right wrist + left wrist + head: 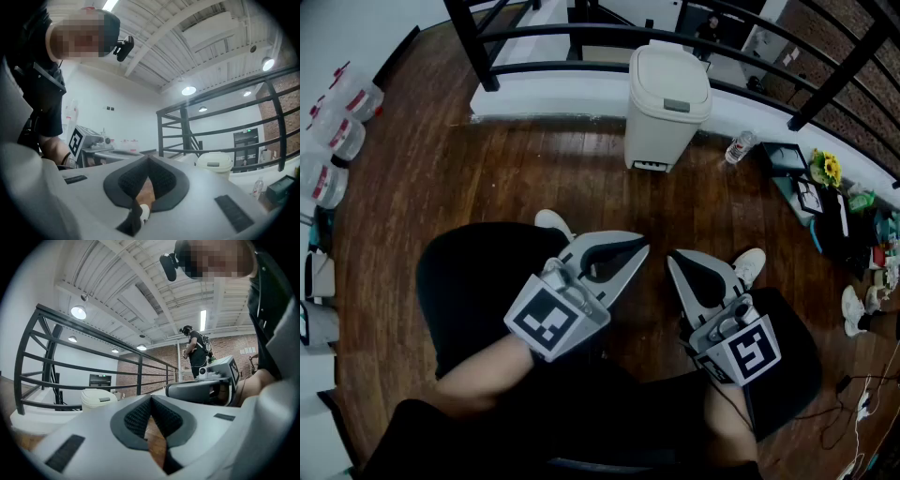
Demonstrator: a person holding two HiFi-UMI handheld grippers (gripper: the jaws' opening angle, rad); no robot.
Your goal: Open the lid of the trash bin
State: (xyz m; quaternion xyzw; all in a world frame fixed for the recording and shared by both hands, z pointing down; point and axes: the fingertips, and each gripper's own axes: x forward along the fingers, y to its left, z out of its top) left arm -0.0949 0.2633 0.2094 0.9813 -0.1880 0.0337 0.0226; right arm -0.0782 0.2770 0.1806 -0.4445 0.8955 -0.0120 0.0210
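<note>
Holding both tools low over my dark-trousered legs, I have my left claw (639, 249) clenched, its two pale grey plastic jaws meeting at the tips, with a leaf-shaped gap lower down between the black ribbed pads and nothing in it but floor seen through. My right claw (676, 259) is clenched the same way and empty, a bit of white shoe (750, 265) showing through its gap; each claw carries at its back a cube with a black-and-white square marker. The floor (469, 178) is dark, glossy wooden boards. Well ahead of both claws stands the trash bin (667, 103), apart from them and untouched, set on the boards against a low white ledge (553, 94) under a black metal railing (581, 39). The bin is smooth cream plastic, tall, tapering toward its base, with rounded corners; its lid (670, 75) is a domed, soft-edged cap lying closed over the rim, with a small grey rectangular tab (676, 105) at its front edge. Just beside the bin, to its right in the head view, sits a clear plastic bottle (739, 147) on the floor; in both gripper views the bin shows small and pale beyond the jaws, lid down.
</note>
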